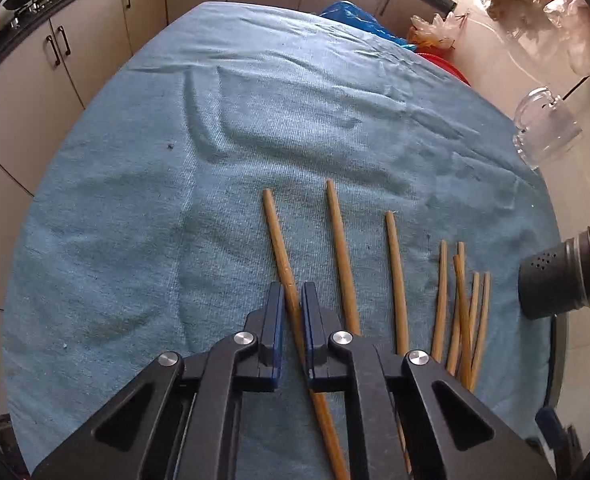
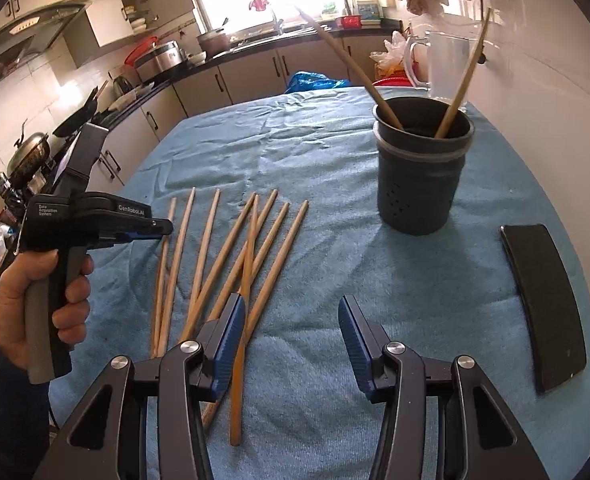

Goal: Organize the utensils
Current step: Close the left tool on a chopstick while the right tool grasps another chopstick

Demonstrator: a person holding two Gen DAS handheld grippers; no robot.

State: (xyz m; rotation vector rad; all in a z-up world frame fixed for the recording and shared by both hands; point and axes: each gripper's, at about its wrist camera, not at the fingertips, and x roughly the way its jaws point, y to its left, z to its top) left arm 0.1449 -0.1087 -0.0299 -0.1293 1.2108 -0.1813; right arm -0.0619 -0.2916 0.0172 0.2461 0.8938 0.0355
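Several wooden chopsticks [image 2: 223, 256] lie side by side on the blue towel [image 2: 335, 168]. My left gripper [image 1: 293, 292] is shut on the leftmost chopstick [image 1: 281, 248], low at the towel; it also shows from the side in the right wrist view [image 2: 163, 226]. My right gripper [image 2: 291, 312] is open and empty, just right of the chopstick pile. A dark holder cup [image 2: 421, 168] stands at the back right with two chopsticks [image 2: 465, 76] leaning in it; it also shows in the left wrist view [image 1: 559, 280].
A black phone [image 2: 545, 304] lies on the towel at the right. A clear glass mug [image 1: 545, 126] stands behind the holder near the table edge. Kitchen cabinets and counter run along the left and back.
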